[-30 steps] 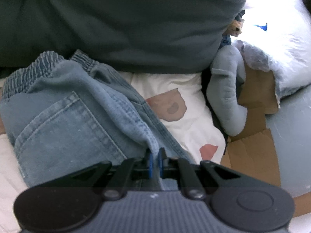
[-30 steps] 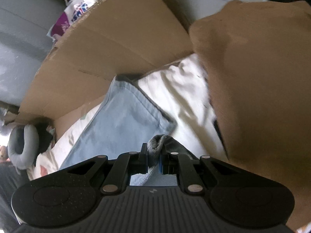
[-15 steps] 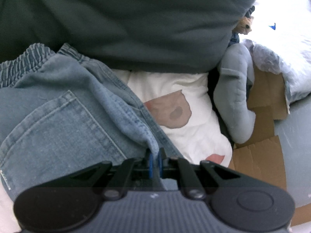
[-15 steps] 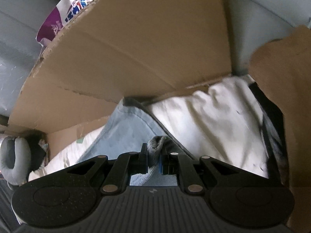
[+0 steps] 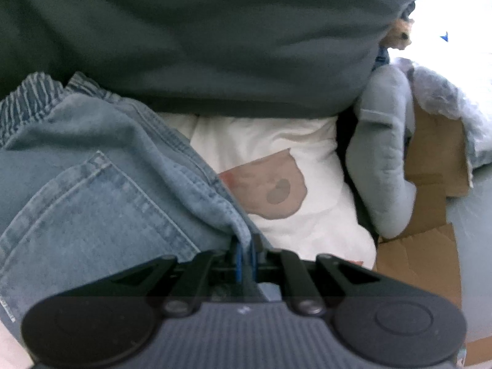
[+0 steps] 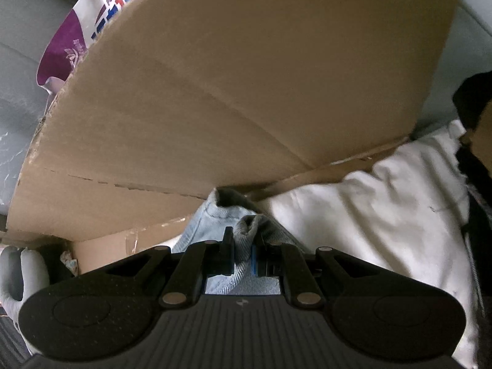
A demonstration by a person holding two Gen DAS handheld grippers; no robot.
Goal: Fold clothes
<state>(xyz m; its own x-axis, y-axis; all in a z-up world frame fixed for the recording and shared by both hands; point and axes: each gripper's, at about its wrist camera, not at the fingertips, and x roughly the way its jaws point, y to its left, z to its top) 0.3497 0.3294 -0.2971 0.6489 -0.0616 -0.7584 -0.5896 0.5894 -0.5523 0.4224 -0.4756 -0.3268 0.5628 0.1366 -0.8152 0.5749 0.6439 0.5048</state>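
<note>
White padded bedding (image 5: 270, 141), soft and creased, printed with a brown bear-head shape (image 5: 270, 184), forms the work surface; all places below are given relative to it. Light-blue denim jeans (image 5: 92, 190) lie on the bedding's left part in the left wrist view, showing a stitched patch pocket, a double-stitched seam and a gathered elastic waistband (image 5: 24, 98) at the far left edge. Dark grey-green fabric (image 5: 215, 37), smooth and broadly folded, fills the area beyond the bedding's far side. Right of the bedding sit a curved grey plush cushion (image 5: 384, 166), flat brown cardboard pieces (image 5: 430, 246) and crinkled clear plastic wrap (image 5: 446, 92).

Left gripper (image 5: 244, 247): black linkage, blue pads, jaws narrow and pinched on a bunched fold of the jeans at the seam edge, over the bedding's near side.

Right wrist view: a large corrugated cardboard panel (image 6: 246, 92) with a torn, perforated edge leans over the bedding, a purple-and-white printed bag (image 6: 70, 46) behind its upper left corner. Right gripper (image 6: 243, 252): jaws nearly closed, clamping a rolled denim hem, the jeans leg running from the jaws to the foot of the panel, left of the bare bedding.
</note>
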